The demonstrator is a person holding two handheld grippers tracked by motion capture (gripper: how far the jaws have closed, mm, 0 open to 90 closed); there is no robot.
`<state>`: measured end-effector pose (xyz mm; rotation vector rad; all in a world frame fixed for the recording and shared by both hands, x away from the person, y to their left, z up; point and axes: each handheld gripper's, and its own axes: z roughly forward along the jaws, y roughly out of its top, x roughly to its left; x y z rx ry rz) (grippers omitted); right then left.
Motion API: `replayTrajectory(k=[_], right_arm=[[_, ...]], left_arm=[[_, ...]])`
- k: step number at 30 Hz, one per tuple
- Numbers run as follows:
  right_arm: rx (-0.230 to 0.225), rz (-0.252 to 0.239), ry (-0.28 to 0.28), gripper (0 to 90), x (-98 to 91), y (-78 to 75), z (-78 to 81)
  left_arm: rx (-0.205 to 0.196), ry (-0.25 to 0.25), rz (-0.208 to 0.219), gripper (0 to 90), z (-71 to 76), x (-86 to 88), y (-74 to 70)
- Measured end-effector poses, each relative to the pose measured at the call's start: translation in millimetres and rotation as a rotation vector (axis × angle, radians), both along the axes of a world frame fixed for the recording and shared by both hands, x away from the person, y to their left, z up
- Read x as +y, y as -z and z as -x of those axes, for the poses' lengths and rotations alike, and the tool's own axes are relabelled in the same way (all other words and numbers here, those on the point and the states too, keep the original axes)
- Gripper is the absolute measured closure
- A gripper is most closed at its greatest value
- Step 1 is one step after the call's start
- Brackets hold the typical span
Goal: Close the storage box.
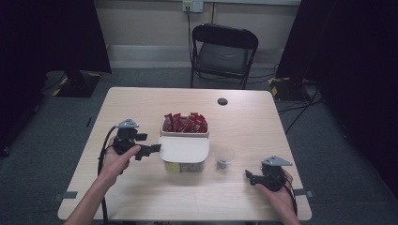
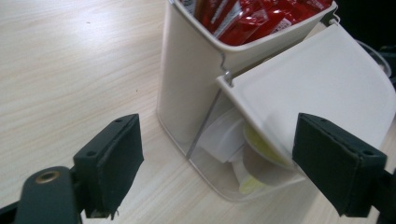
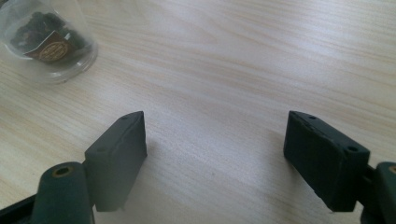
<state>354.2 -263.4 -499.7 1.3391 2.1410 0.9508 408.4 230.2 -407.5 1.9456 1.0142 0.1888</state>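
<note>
Right gripper point(image 1: 249, 176): jaws wide apart, empty, low over bare table point(image 1: 141, 197).
Left gripper point(image 1: 151, 149): jaws spread wide, gripping nothing, at the cream box's point(image 1: 184, 150) flap.
Red sachets point(image 1: 185, 123): in the box's open top.
Clear cup point(image 1: 224, 159): right of box.

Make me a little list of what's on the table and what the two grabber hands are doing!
table: light wood
box: cream, two parts
back part: open, full of red packets
front part: clear walls, cream lid tilted over it, small pods inside
cup: clear, something dark in it, right of the box
left gripper: open, jaws at the lid's left edge, holding nothing
right gripper: open, over bare table, right of the cup, holding nothing
</note>
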Motion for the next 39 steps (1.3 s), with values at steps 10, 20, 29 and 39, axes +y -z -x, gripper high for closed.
replayTrajectory(k=[10,20,29,39], right_arm=[[0.0,0.0,0.0,20.8,0.0,0.0,0.0],[0.0,0.0,0.0,20.8,0.0,0.0,0.0],[0.0,0.0,0.001,20.8,0.1,0.0,0.1],[0.0,0.0,0.001,20.8,0.0,0.0,0.0]], left_arm=[[0.035,-0.053,-0.056,15.9,11.1,26.4,22.0],[0.048,-0.08,-0.14,15.9,23.7,38.4,43.2],[0.055,-0.134,-0.213,15.9,33.6,48.0,68.7],[-0.015,-0.164,-0.239,15.2,38.4,48.9,89.3]])
